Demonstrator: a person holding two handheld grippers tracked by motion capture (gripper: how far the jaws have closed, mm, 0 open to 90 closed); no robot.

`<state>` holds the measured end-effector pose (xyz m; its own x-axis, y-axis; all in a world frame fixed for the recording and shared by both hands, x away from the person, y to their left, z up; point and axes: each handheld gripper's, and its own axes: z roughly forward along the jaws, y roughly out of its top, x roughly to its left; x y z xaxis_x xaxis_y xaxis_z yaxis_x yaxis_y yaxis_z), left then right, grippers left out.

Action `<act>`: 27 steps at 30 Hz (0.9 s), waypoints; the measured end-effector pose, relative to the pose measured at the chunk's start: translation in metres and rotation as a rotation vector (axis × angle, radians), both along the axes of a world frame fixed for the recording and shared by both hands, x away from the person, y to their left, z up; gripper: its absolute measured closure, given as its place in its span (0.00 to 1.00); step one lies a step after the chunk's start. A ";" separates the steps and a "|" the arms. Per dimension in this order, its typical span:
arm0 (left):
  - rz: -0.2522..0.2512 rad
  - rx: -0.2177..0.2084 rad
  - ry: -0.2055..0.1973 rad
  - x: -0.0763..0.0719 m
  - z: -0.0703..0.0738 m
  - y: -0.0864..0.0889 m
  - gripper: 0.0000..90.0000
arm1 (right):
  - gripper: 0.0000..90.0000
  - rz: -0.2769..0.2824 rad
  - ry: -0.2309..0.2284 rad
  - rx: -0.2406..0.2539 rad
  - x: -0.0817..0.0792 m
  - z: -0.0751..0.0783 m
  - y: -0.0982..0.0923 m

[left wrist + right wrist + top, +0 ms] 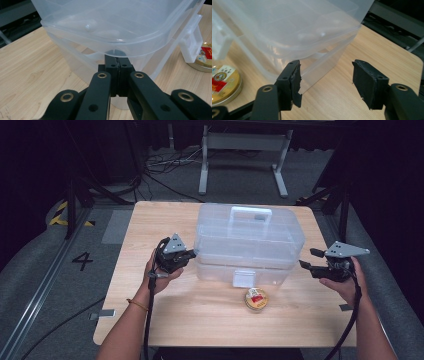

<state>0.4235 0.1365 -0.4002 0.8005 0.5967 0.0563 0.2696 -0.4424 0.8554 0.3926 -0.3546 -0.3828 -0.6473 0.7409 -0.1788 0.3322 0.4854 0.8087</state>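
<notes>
Both grippers flank the box, a clear lidded plastic tub with a handle on top that sits mid-frame in the high view on the table. In that view the left gripper sits left of centre, its closed tips at the box's left end; in the left gripper view the jaws are pressed together right under the overhanging lid rim, with nothing visibly between them. At the right of the high view the right gripper stands apart from the box's right end, and its own view shows the jaws parted with only bare table between them and the box corner just beyond the left jaw. I judge the work barely begun: the lid looks seated, the front latch looks down, and neither side is gripped. Left to do, it seems, is to take hold at both ends and lift or open. A small gold tin lies low centre, just in front of the latch. Whether the left tips touch the rim is hard to tell; the contents are blurred by the cloudy plastic, and the tin's label is unreadable.
</notes>
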 end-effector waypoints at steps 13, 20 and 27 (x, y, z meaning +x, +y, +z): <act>-0.010 -0.021 -0.033 -0.006 0.006 0.005 0.97 | 0.41 -0.028 -0.115 0.071 0.001 -0.002 0.011; -0.078 0.013 -0.031 -0.017 0.007 0.006 0.87 | 0.48 -0.051 -0.211 0.091 -0.002 0.008 0.015; -0.129 0.061 -0.016 -0.017 0.002 -0.005 0.72 | 0.56 -0.063 -0.290 0.092 0.000 0.016 0.018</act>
<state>0.4063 0.1310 -0.3980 0.8690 0.4842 0.1023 0.1941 -0.5236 0.8296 0.3925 -0.3369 -0.3670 -0.5315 0.7994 -0.2800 0.1080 0.3918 0.9137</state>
